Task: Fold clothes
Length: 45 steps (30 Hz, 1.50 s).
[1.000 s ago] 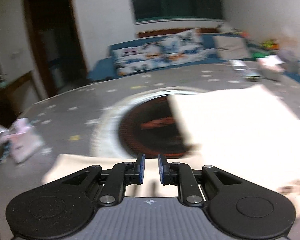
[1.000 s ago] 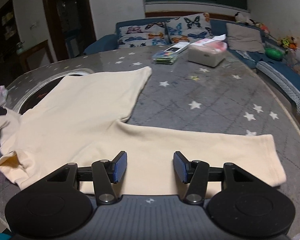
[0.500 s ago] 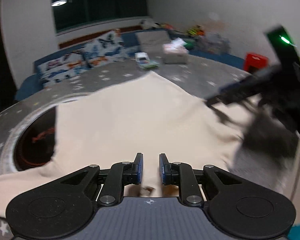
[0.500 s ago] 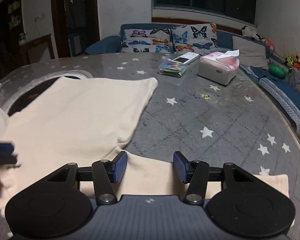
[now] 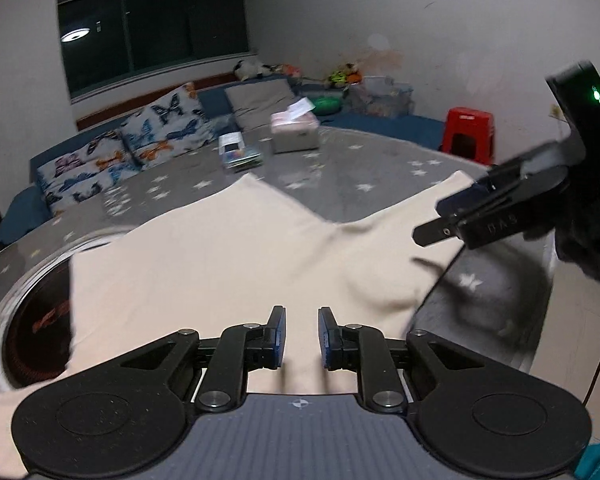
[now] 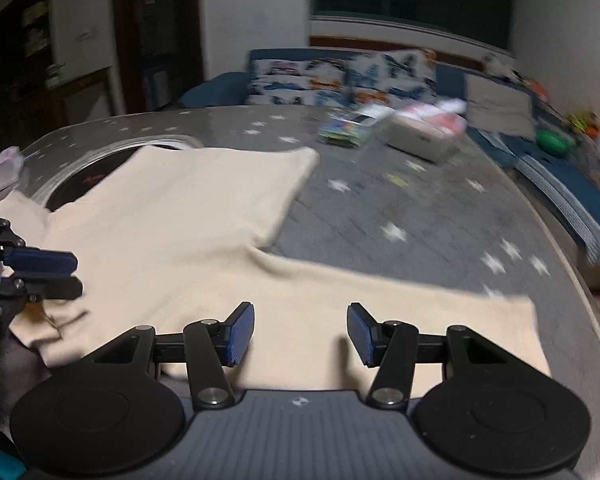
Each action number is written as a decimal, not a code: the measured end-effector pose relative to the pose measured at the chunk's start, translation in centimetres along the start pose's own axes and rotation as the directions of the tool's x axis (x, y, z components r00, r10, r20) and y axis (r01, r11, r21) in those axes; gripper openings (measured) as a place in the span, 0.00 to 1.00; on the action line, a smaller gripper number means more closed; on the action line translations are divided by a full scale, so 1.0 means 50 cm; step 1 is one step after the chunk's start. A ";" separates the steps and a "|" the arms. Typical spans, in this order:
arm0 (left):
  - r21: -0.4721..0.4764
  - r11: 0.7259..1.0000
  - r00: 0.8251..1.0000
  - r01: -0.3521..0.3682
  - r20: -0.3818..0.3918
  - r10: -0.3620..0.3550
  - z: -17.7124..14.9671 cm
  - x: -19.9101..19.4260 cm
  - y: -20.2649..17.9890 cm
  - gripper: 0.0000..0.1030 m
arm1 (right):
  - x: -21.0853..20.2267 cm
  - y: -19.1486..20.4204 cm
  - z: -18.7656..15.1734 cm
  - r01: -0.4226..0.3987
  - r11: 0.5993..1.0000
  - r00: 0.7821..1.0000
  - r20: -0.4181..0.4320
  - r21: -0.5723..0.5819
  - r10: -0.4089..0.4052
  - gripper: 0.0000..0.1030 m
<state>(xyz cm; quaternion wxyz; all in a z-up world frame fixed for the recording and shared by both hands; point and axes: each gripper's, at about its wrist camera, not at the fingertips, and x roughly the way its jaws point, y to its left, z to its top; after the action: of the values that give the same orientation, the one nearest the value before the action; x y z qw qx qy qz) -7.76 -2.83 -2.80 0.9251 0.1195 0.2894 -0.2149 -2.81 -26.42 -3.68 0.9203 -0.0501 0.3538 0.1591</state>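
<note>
Your left hand-held gripper [image 5: 299, 334] has swung from the shirt's side to its near edge, jaws a narrow gap apart, pinching nothing. Your right hand-held gripper [image 6: 300, 334] stays spread above the sleeve. The cream shirt [image 6: 188, 216] lies flat on the bench [image 6: 420, 220], so the fold has not begun.

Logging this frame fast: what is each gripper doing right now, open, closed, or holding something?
Left gripper: fingers narrowly open over the cream shirt, gripping nothing.
Right gripper: fingers wide open above the shirt's sleeve, holding nothing.
</note>
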 end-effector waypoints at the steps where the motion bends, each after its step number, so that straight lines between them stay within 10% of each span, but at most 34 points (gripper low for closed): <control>1: 0.008 1.000 1.000 0.012 0.001 -0.012 0.004 0.006 -0.008 0.19 | -0.006 -0.016 -0.009 0.025 0.999 1.000 -0.003 0.032 -0.025 0.50; 14: 0.064 0.994 0.995 0.093 -0.040 -0.091 0.005 0.066 -0.073 0.19 | -0.029 -0.193 -0.069 0.281 0.917 0.958 -0.024 0.283 -0.286 0.47; 22: 0.066 0.993 0.995 0.094 -0.048 -0.091 0.001 0.064 -0.074 0.19 | -0.013 -0.201 -0.043 0.258 0.931 0.962 0.018 0.256 -0.272 0.09; 36: 0.053 0.992 0.992 0.118 -0.059 -0.114 -0.001 0.068 -0.077 0.19 | 0.044 -0.218 -0.019 0.328 0.925 0.941 0.013 0.193 -0.337 0.15; 45: 0.007 0.995 0.994 0.103 -0.050 -0.102 0.008 0.047 -0.063 0.40 | -0.006 -0.196 0.001 0.285 0.946 0.955 0.041 0.158 -0.294 0.32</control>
<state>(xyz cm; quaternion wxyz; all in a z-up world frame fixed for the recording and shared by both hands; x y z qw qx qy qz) -7.31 -6.50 -4.13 0.9049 0.1140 0.3169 -0.2603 0.21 -35.73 -3.65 0.9456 -0.0270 0.3241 -0.0033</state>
